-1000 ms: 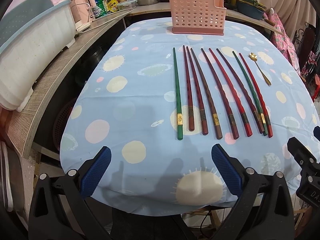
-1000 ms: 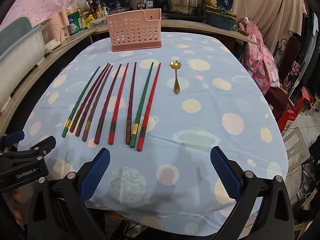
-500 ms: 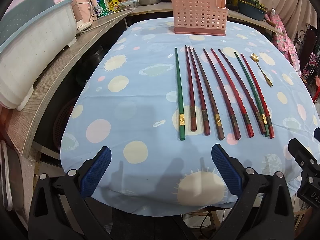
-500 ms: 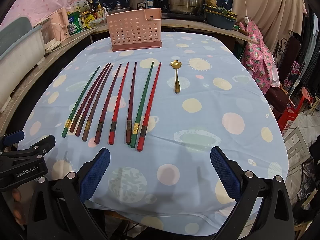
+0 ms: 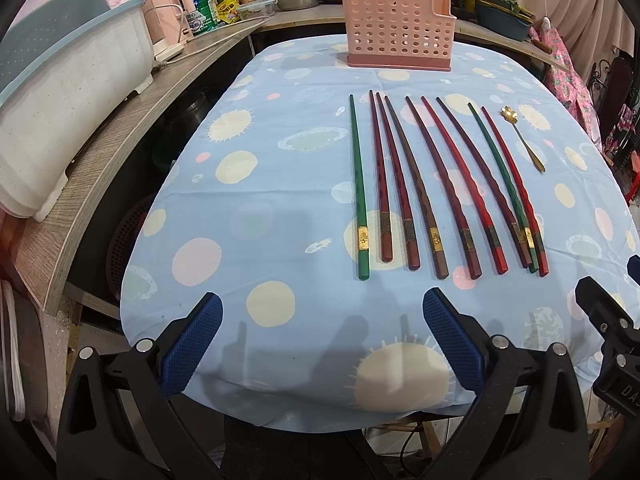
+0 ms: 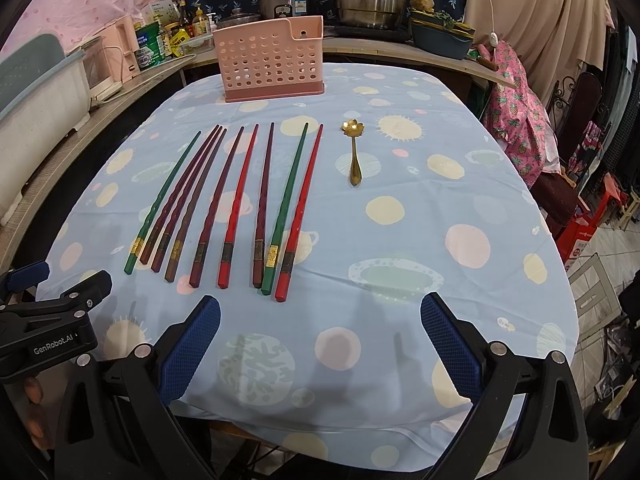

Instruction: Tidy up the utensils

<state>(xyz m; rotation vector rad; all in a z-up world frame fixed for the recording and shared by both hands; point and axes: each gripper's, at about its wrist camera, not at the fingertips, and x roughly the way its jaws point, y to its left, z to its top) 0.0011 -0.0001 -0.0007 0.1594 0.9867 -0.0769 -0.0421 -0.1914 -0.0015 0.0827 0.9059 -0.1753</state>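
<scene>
Now we hold our left gripper (image 5: 320,344) and right gripper (image 6: 320,344) wide open and empty over the near edge of the dotted blue tablecloth (image 6: 400,240); coloured wooden chopsticks (image 6: 236,208) and a gold flower spoon (image 6: 354,152) lie mid-table, the pink perforated plastic holder (image 6: 272,66) at the far edge

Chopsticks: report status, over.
Both tongs, left and right, open, empty, short of the row. Nine chopsticks and the spoon flat on the cloth, pink holder beyond. Nothing in the way.

Black left gripper (image 5: 320,340), blue textured pads (image 5: 188,346), silver screws, white "GenRobot.AI" marking
</scene>
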